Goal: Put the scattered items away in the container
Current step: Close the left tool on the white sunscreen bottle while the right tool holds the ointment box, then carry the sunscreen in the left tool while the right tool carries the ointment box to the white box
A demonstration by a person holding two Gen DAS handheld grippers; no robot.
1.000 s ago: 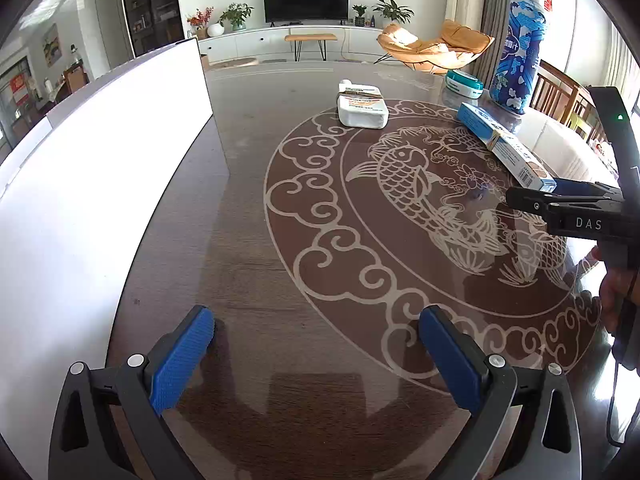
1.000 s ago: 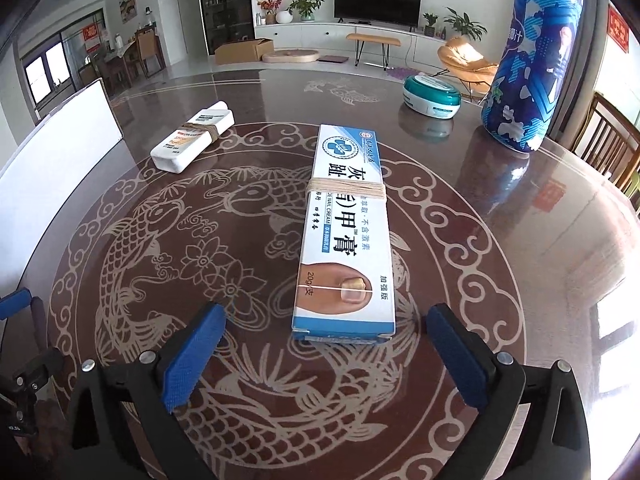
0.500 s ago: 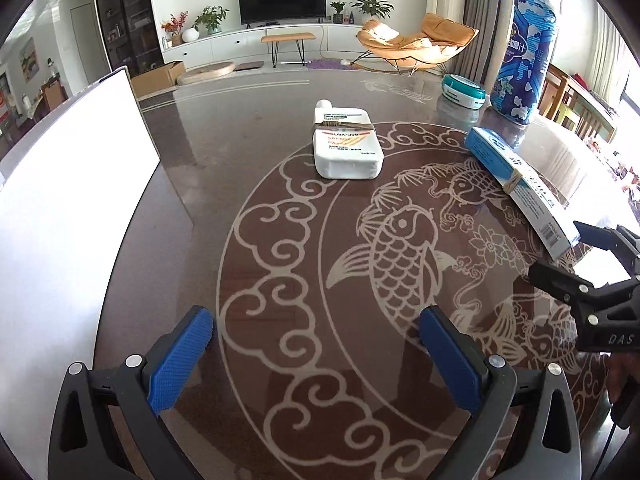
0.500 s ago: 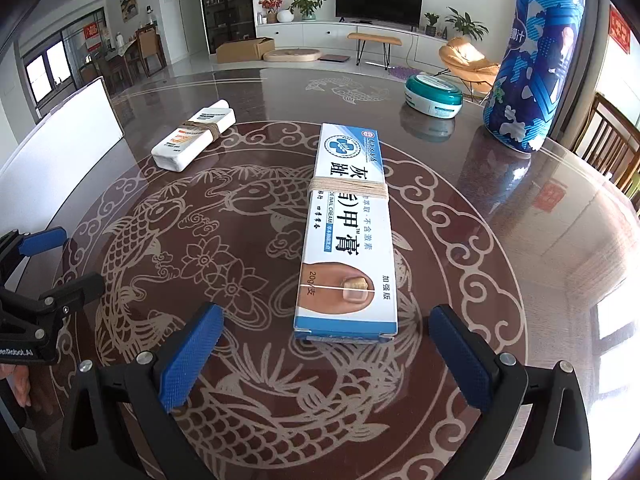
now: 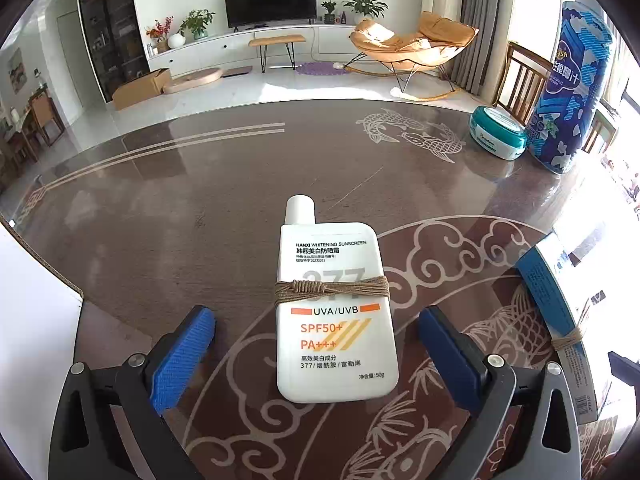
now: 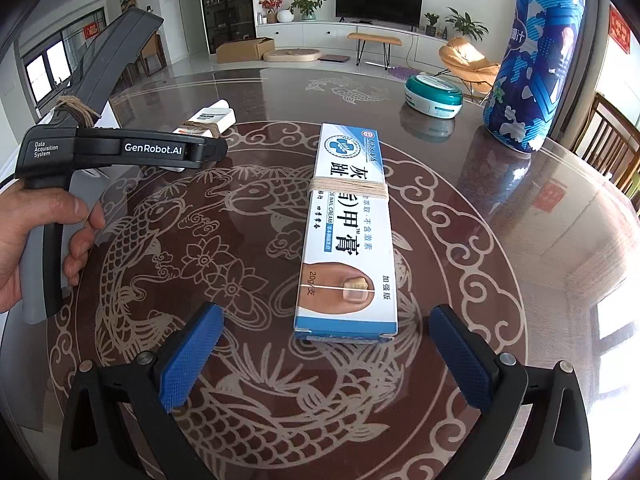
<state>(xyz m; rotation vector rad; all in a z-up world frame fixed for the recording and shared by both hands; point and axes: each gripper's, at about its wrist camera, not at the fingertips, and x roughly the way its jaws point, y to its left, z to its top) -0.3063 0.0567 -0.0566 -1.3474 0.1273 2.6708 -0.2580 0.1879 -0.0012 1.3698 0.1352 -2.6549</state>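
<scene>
Left view: your left gripper (image 5: 316,356), jaws wide but just been closing, straddles the sunscreen bottle (image 5: 334,312) w/o touching; label "HANXI WHITENING SUNSCREEN", "SPF50+". Box (image 5: 556,312) cut off at right.

Right view: right gripper (image 6: 326,358) wide open, empty, box (image 6: 346,232) ahead, "NAIL CREAM". Bottle (image 6: 212,120) half hidden behind "GenRobot.AI" tool.
</scene>
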